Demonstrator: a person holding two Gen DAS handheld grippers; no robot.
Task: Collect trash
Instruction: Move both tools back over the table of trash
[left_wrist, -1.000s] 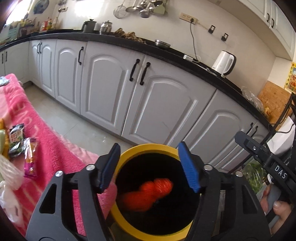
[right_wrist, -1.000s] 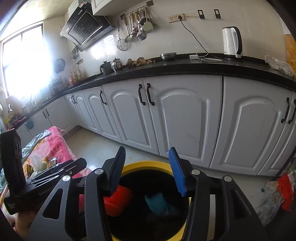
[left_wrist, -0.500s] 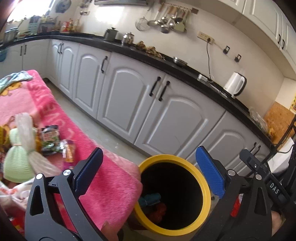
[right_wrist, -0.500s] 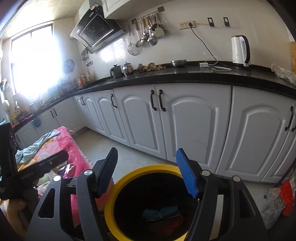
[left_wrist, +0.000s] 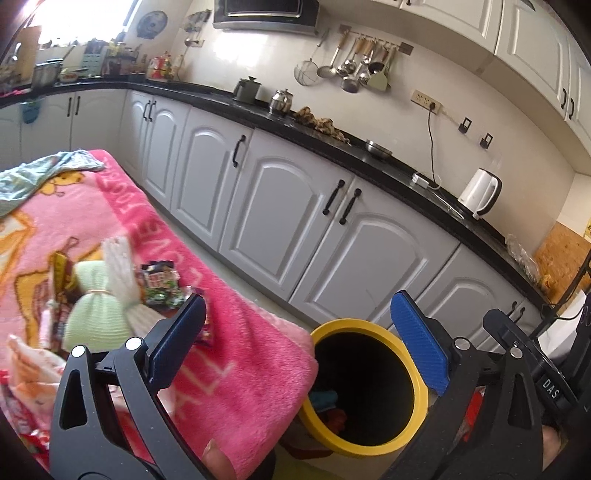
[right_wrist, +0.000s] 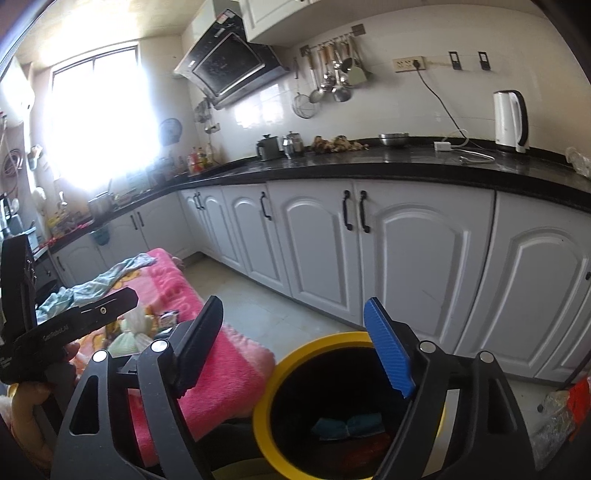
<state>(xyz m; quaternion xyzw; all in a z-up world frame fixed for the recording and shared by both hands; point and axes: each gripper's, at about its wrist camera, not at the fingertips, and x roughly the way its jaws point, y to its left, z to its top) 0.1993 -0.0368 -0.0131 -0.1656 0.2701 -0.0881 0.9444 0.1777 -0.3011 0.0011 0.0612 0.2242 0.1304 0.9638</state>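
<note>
Both grippers, left (left_wrist: 295, 339) and right (right_wrist: 295, 343), have just spread their fingers and now hold nothing. The orange and blue trash (right_wrist: 347, 424) dropped earlier lies inside the bin (left_wrist: 373, 326), lower centre. More wrappers (left_wrist: 160, 284) remain on the pink blanket (left_wrist: 236, 354), at left.

Home kitchen. Long black countertop (right_wrist: 406, 166) runs along the wall and turns a corner, over white arched cabinet doors (right_wrist: 417, 258) with black handles. Range hood (right_wrist: 229, 66) slants above the counter. Ladles and a strainer hang on a wall rail (right_wrist: 332, 77). White electric kettle (right_wrist: 509, 122) stands on the counter, a wall socket (right_wrist: 410, 63) above it. Pots (left_wrist: 245, 88), bottles and jars crowd the worktop near a bright window (right_wrist: 96, 122). Pale tiled floor (right_wrist: 266, 314).
</note>
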